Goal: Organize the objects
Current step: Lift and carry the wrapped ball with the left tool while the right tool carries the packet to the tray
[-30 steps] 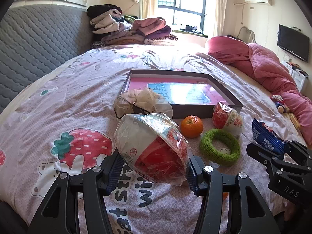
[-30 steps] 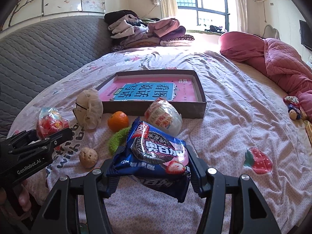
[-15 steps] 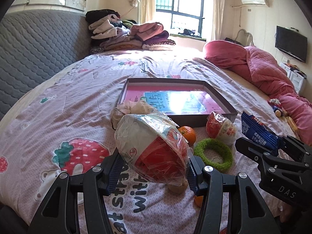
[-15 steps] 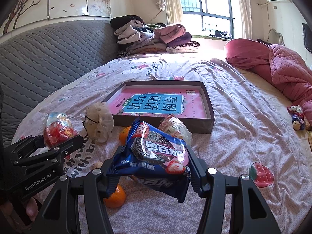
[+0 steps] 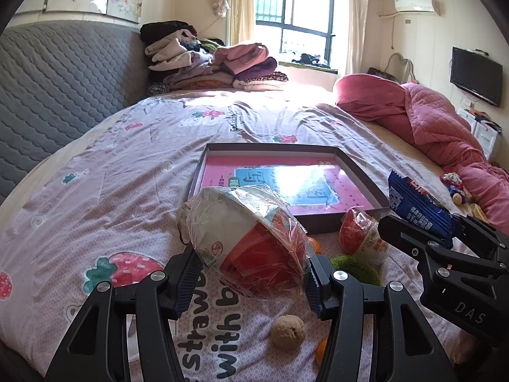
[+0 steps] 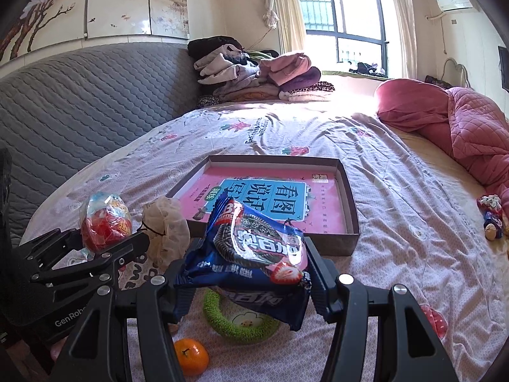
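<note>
In your left wrist view, your left gripper [image 5: 253,275] is clamped on a plastic-wrapped instant noodle bowl [image 5: 248,242], both ribbed pads pressing its sides, the jaws set fairly wide by the bowl's girth. The bowl is tilted and held above the strawberry-print bedspread [image 5: 111,197]. Beyond it lies the shallow cardboard box [image 5: 356,172] with a pink book inside. A second wrapped noodle bowl [image 5: 362,235] sits just in front of the box, a green knitted ring [image 5: 356,267] beside it, and a walnut [image 5: 288,331] lies below your pads. At right, your right gripper [image 5: 445,238] carries a blue cookie packet [image 5: 416,203].

In your right wrist view, your right gripper [image 6: 251,273] is closed on that cookie packet [image 6: 254,251], jaws also fairly wide, packet clear of the bedspread [image 6: 397,197]. Under it lie the green ring [image 6: 235,321] and 1 tangerine [image 6: 191,355]. The box [image 6: 350,191] is ahead. A beige scrunchie [image 6: 165,229] sits near the box's corner, and your left gripper [image 6: 105,242] holds its bowl [image 6: 105,222] at left.
</note>
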The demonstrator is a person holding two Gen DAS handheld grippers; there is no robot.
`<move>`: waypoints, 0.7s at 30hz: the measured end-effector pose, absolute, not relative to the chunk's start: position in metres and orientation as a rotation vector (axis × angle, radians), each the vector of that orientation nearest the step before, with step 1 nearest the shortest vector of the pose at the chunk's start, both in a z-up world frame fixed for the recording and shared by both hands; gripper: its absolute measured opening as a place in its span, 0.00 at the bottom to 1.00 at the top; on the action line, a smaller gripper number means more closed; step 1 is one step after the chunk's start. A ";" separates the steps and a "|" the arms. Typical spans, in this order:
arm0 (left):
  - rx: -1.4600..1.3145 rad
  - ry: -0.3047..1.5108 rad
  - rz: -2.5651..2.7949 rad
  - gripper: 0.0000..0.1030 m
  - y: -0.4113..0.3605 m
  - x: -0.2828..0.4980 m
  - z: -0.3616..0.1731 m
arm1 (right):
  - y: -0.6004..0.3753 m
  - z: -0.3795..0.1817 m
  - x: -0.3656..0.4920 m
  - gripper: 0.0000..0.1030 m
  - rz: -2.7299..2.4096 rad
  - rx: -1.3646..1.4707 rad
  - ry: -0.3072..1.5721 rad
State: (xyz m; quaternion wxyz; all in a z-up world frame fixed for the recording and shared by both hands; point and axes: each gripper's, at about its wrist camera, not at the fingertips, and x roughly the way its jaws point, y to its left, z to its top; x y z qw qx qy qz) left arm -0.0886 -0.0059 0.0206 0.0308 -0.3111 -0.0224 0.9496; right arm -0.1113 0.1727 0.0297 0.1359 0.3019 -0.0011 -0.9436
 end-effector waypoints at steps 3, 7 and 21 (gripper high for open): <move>-0.951 -0.065 2.930 0.56 -0.004 -0.095 0.023 | 0.174 0.033 -0.117 0.58 -2.738 0.861 -0.005; -0.948 -0.062 2.926 0.56 0.001 -0.102 0.025 | 0.176 0.037 -0.124 0.58 -2.743 0.849 -0.003; -0.923 -0.046 2.953 0.56 0.002 -0.134 0.036 | 0.175 0.041 -0.151 0.58 -2.744 0.828 0.035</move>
